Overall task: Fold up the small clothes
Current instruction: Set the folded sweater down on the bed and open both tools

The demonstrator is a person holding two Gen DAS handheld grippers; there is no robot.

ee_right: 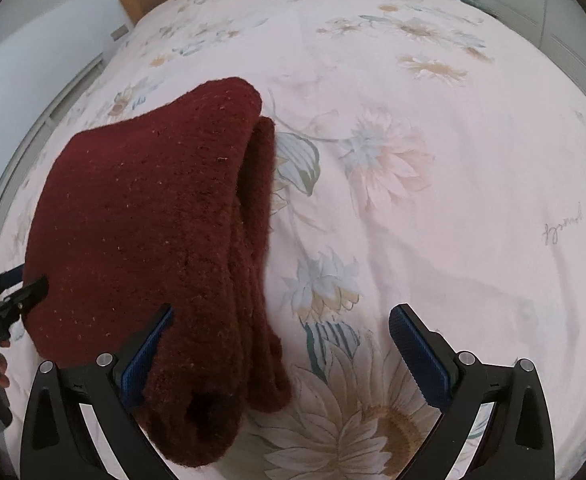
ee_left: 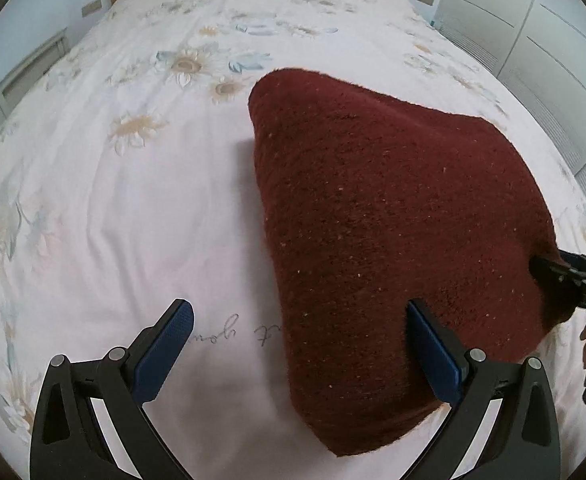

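Both tools wide open, angled down over folded sweater (ee_left: 393,220).

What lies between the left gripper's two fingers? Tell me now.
Partly bare floral sheet, partly the near edge of the folded red garment, seen in the left wrist view. The left gripper stands open, gripping nothing.

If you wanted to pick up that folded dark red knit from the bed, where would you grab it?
Probably at the near corners of the folded dark red knit, coming from the near side. In the right wrist view its right edge shows several stacked layers, so pinching through that whole stack keeps the fold together. Both the left hand-held gripper and the right hand-held gripper stand open there.
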